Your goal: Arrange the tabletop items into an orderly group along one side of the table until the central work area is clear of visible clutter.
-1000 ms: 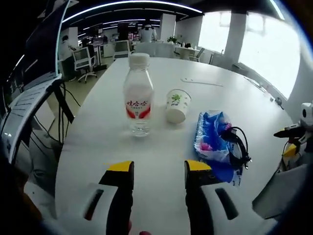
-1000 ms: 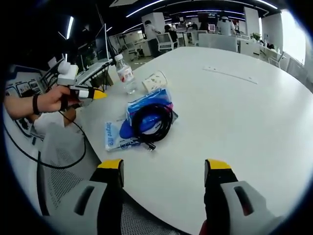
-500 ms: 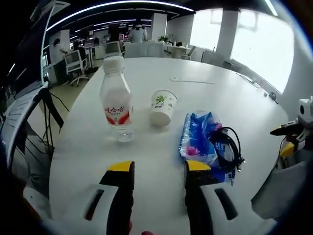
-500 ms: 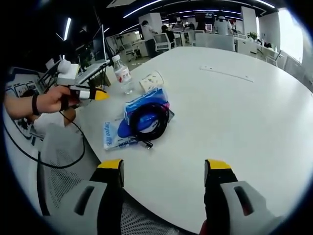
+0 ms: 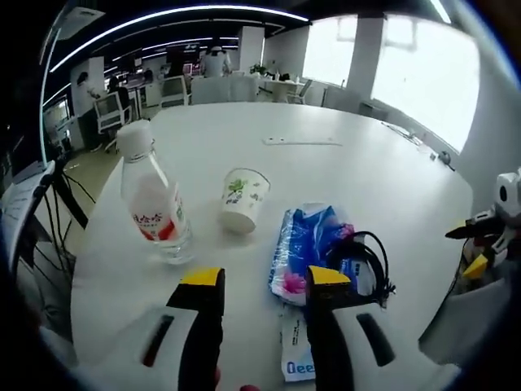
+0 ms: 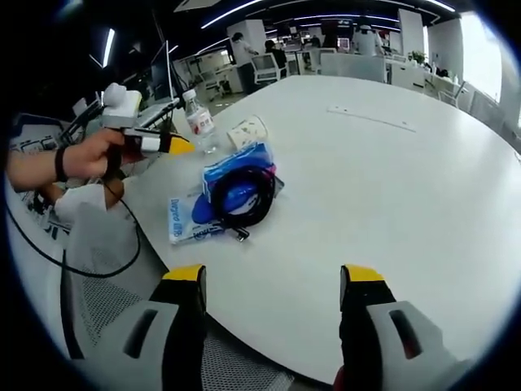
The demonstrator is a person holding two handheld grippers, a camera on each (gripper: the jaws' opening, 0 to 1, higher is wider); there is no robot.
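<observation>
A clear water bottle [image 5: 152, 198] with a red label stands on the white table [image 5: 326, 163], with a paper cup [image 5: 242, 199] lying tilted to its right. A blue tissue pack [image 5: 308, 244] lies right of the cup, and a coiled black cable [image 5: 366, 269] rests on it. My left gripper [image 5: 264, 281] hangs open just short of the pack. My right gripper [image 6: 275, 277] is open over the table's near edge, well short of the pack [image 6: 232, 183], the cable [image 6: 242, 195], the cup [image 6: 247, 130] and the bottle [image 6: 195, 122]. The left gripper [image 6: 155, 144] enters this view in a hand.
A flat white strip [image 5: 301, 141] lies far out on the table. A mesh chair [image 6: 106, 277] stands below the table's left edge. The right gripper [image 5: 488, 236] shows at the right edge of the left gripper view. Office desks, chairs and people fill the background.
The left gripper has swung right and come forward: bottle and cup now sit left in its view and the tissue pack lies just beyond its jaws. The right gripper has barely moved.
</observation>
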